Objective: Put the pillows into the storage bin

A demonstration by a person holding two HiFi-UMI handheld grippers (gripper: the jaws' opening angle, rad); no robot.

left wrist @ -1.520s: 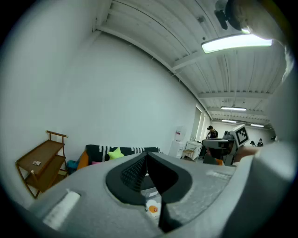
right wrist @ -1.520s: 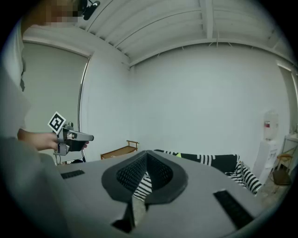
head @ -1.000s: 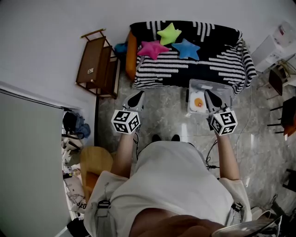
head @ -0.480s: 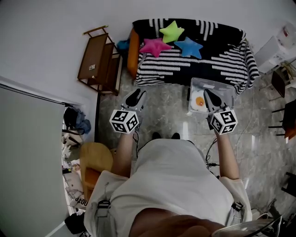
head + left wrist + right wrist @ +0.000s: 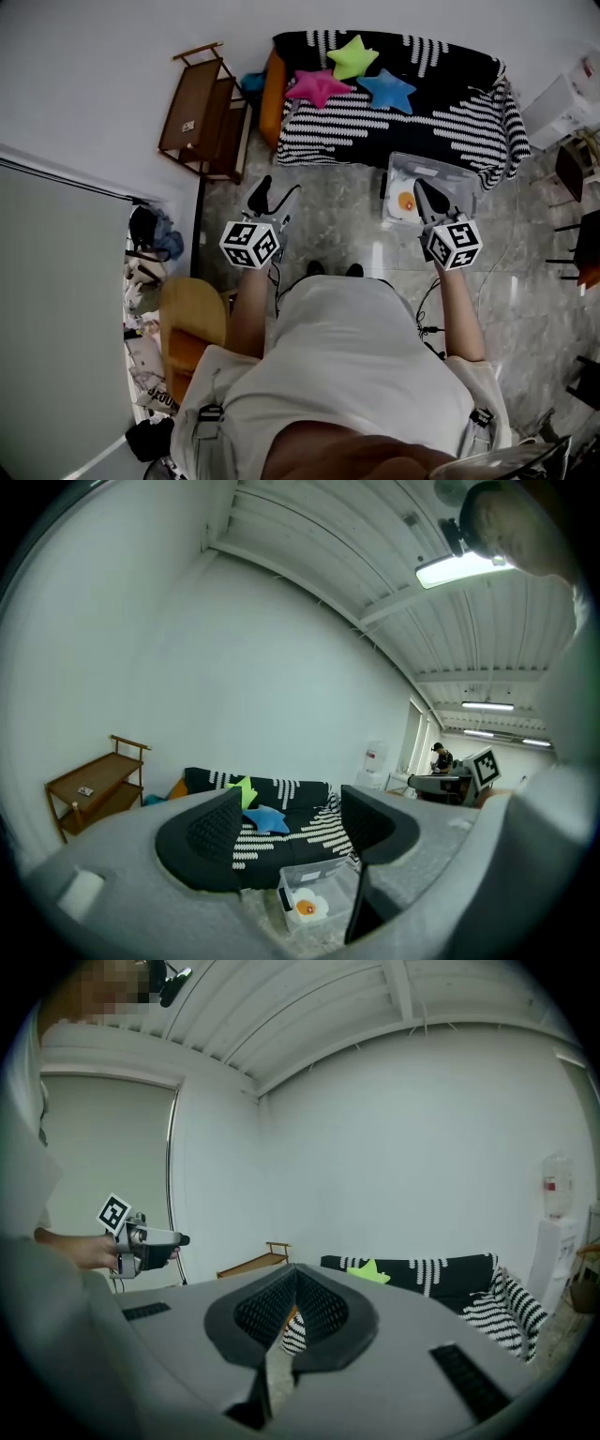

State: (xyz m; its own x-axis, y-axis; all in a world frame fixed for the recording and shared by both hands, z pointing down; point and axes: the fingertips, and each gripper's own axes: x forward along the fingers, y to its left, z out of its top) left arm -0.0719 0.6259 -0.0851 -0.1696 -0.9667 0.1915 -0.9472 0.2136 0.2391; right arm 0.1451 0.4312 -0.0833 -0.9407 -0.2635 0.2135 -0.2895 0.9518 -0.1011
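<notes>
the person stands on the pale marbled floor [image 5: 337,220] facing a sofa [image 5: 450,127] draped in a black-and-white striped cover, holding both grippers out in front at about the same level. the left gripper [image 5: 274,195] has its jaws standing wide apart, having just been opening, and nothing is between them; its own view looks through the gap at the sofa and the bin beyond. the right gripper [image 5: 424,193] has its jaws pressed together with nothing held between them. three star-shaped pillows lie close together on the sofa seat toward its left end: a green pillow [image 5: 352,56] at the back, a pink pillow [image 5: 319,86] to its front left, and a blue pillow [image 5: 387,89] to its front right, the three touching or nearly so. the clear storage bin [image 5: 448,174] sits on the floor just in front of the sofa, toward its right half, and in the head view the right gripper overlaps it. inside the bin lies a white item with an orange centre [image 5: 404,202]. a wooden shelf cart [image 5: 202,108] stands against the wall to the left of the sofa.
</notes>
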